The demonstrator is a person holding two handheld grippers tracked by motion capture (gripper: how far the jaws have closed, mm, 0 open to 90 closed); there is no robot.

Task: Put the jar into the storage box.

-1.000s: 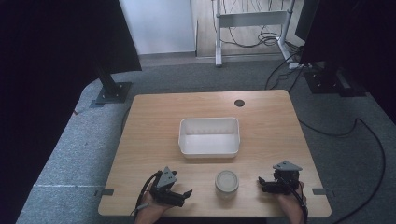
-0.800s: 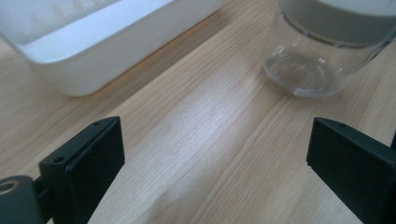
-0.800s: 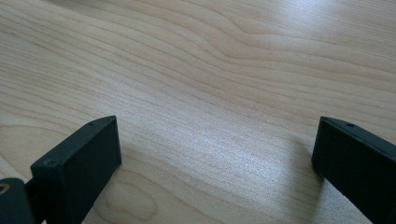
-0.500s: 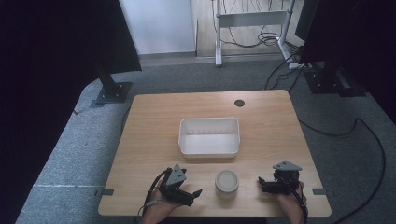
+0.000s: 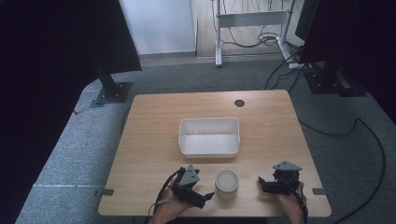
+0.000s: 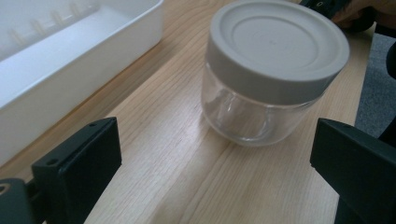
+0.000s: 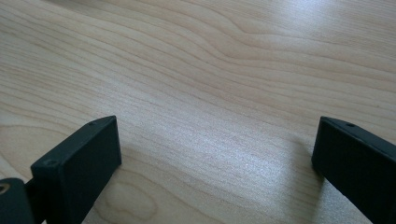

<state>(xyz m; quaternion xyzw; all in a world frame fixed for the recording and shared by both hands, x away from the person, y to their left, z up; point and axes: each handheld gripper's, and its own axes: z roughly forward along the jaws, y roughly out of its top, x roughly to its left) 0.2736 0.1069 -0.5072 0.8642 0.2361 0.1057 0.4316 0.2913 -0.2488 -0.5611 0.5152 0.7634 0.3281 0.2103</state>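
- We have a clear jar (image 5: 227, 182) with a grey screw lid (image 6: 279, 44) standing upright on the near part of the wooden table (image 5: 154, 140), between our two grippers and just near of the white tray (image 5: 208, 136).
- In the left gripper view the jar sits ahead of the jaws and toward the right-hand one, not yet between them; bare wood lies in the gap.
- Our left gripper (image 5: 201, 198) has its jaws spread wide, holding nothing, and points toward the jar from its left.
- We judge the first risk to be a nudge: if we advance on this line, the right-hand jaw could meet the glass wall before the other arrives and push the jar sideways toward the right.
- We also think the smooth, round glass could slip or spin if the jaws close off-centre or catch just the lid's rim.
- A high grip on the lid alone could let the jar tilt when lifted; whether the lid is screwed tight we cannot tell.
- The tray wall is near on the far side, so a wide swing could clip it.
- Our right gripper (image 5: 262, 183) rests on the table to the right of the jar, well apart from it, its jaws likewise parted over bare wood.
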